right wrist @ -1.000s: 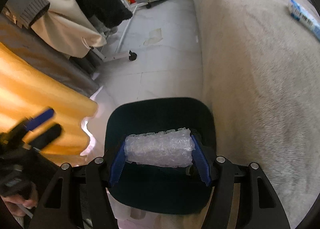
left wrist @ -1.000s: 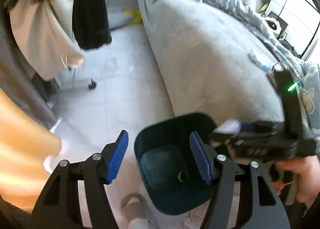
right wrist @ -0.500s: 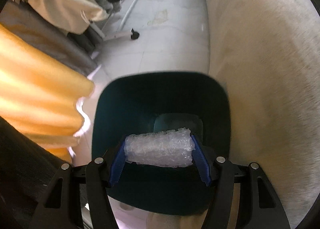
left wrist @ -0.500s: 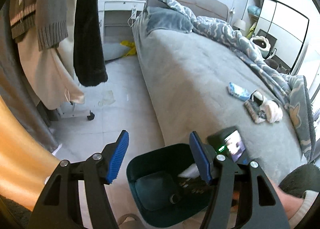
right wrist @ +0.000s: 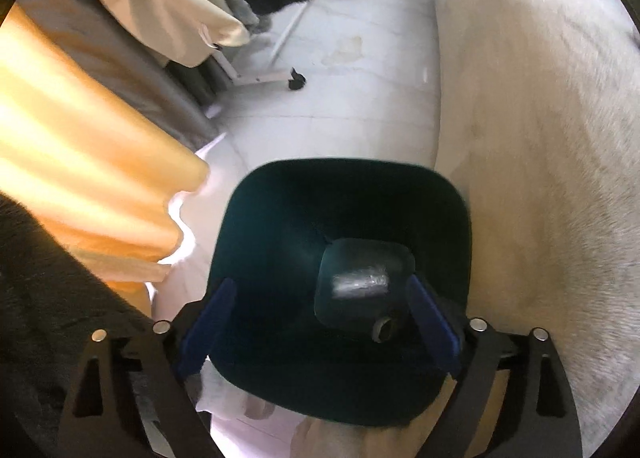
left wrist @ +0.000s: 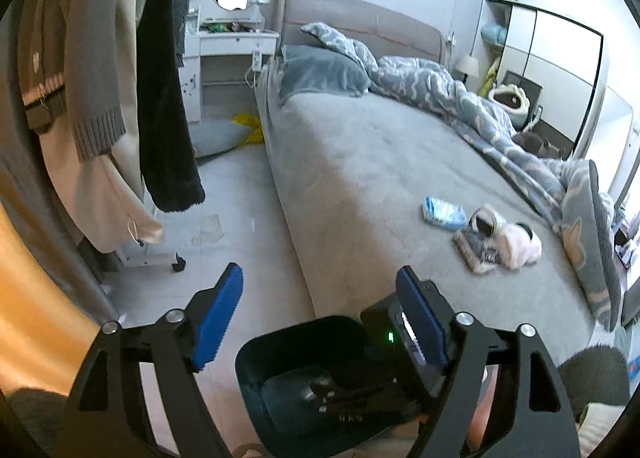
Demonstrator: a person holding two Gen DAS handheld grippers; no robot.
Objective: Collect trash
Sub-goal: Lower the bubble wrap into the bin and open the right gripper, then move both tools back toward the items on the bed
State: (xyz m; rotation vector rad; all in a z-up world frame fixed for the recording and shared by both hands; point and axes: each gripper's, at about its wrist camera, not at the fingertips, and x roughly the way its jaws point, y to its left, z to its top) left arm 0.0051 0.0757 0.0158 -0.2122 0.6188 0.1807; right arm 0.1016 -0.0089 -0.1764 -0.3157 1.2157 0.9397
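Note:
A dark teal bin (right wrist: 280,226) stands on the floor beside the bed. A roll of bubble wrap (right wrist: 360,281) lies on its bottom next to a small dark ring. My right gripper (right wrist: 320,318) hangs over the bin, its jaws opening with nothing between them. In the left wrist view the bin (left wrist: 264,362) is low in the picture, partly hidden by the right gripper's body. My left gripper (left wrist: 320,318) is raised above the bin, jaws opening and empty. A blue-white wrapper (left wrist: 444,213) lies on the grey bed (left wrist: 360,162).
Slippers and a remote-like thing (left wrist: 496,244) lie on the bed near the rumpled duvet (left wrist: 500,114). Clothes hang on a wheeled rack (left wrist: 120,118) at left. An orange curtain (right wrist: 80,138) hangs beside the bin. A grey cushion (left wrist: 216,138) lies on the floor.
My right gripper opened and the bubble wrap dropped to the bottom of the bin. My left gripper rose and tilted up, showing more of the bed, and its jaws spread wider.

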